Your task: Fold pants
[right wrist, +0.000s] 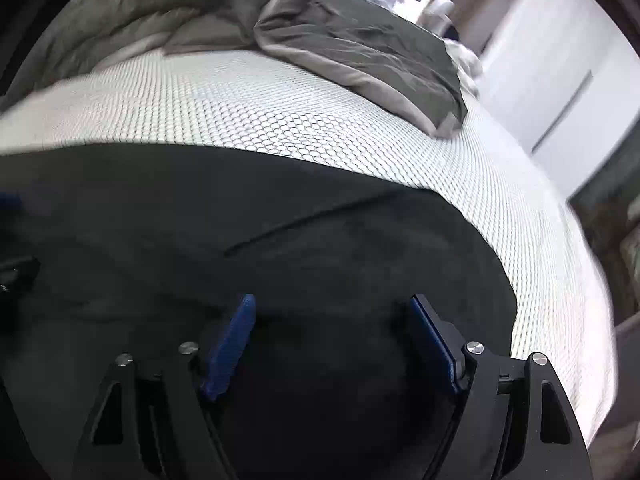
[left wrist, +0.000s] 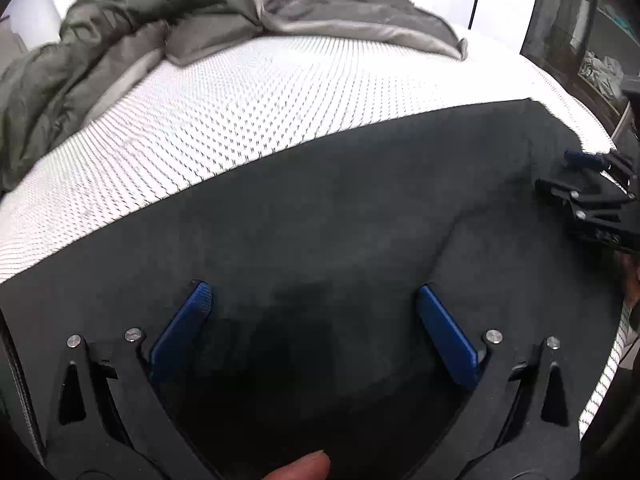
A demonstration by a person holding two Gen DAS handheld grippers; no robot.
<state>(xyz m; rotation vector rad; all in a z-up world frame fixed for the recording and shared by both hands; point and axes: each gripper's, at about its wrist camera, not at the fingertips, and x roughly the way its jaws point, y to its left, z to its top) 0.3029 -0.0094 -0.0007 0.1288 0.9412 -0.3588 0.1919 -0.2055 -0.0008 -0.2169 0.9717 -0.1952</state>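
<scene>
Dark pants (left wrist: 320, 216) lie flat on a white patterned mattress (left wrist: 240, 120), filling the near half of both views (right wrist: 240, 232). My left gripper (left wrist: 314, 292) is open just above the fabric, its blue pads (left wrist: 180, 332) spread wide and empty. My right gripper (right wrist: 332, 300) is open too, low over the pants near their right end, with nothing between its pads (right wrist: 230, 344). The right gripper also shows in the left wrist view (left wrist: 592, 196) at the pants' right edge. A crease (right wrist: 304, 220) runs across the fabric.
A rumpled grey-green duvet (left wrist: 120, 24) lies across the back of the mattress (right wrist: 360, 56). The bed's right edge (right wrist: 580, 280) drops to a dark floor. White doors (right wrist: 560, 60) stand at the right. A fingertip (left wrist: 304, 468) shows at the bottom.
</scene>
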